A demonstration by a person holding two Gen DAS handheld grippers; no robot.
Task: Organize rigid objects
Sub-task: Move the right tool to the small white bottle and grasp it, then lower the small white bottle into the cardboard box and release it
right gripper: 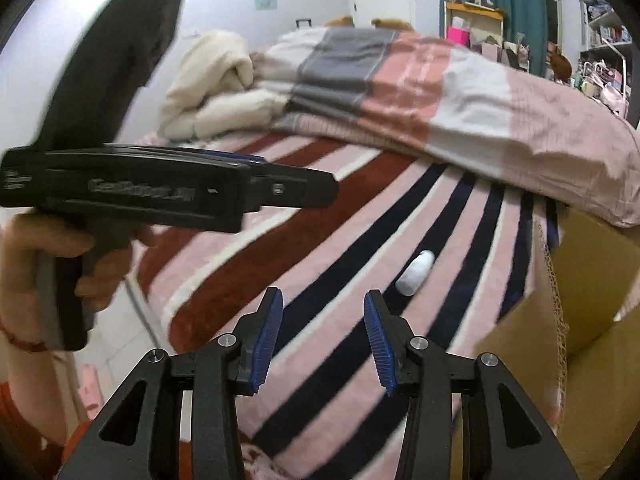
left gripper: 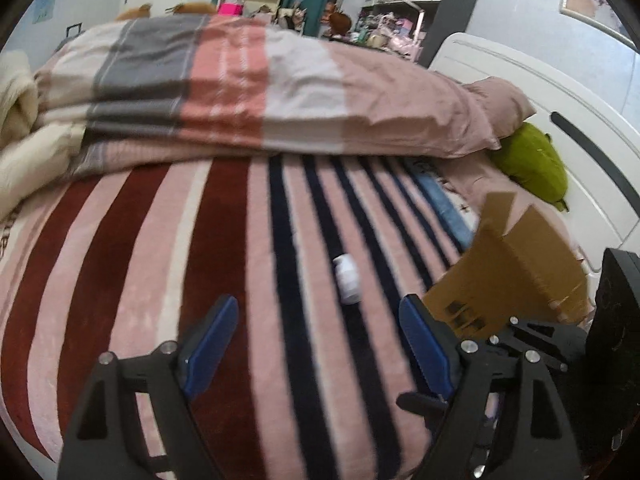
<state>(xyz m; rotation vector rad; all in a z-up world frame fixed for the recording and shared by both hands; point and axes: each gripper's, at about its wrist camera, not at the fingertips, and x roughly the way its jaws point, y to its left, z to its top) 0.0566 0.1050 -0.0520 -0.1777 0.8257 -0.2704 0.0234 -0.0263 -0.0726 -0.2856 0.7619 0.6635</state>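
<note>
A small white bottle [left gripper: 346,279] [right gripper: 416,273] is seen lying on its side on the striped blanket [left gripper: 224,240] [right gripper: 320,248] of the bed, its long axis running roughly along the stripes, with the capped end turned away from both cameras toward the folded duvet [left gripper: 248,92] [right gripper: 420,92]. Just to its right an open cardboard box [left gripper: 516,268] [right gripper: 592,304] is set on the bed, flaps raised; its contents cannot be made out. The bottle is touched by neither tool. The left hand-held gripper [left gripper: 318,344] [right gripper: 256,160] is held low over the blanket, its blue-padded jaws spread wide and empty, the bottle lying just ahead between them. In the right wrist view its pistol grip is seen clasped by the left hand [right gripper: 48,264], the tool pointing level across the bed. The right hand-held gripper [right gripper: 324,340] is likewise parted and empty, aimed over the blanket with the bottle ahead and slightly right.
</note>
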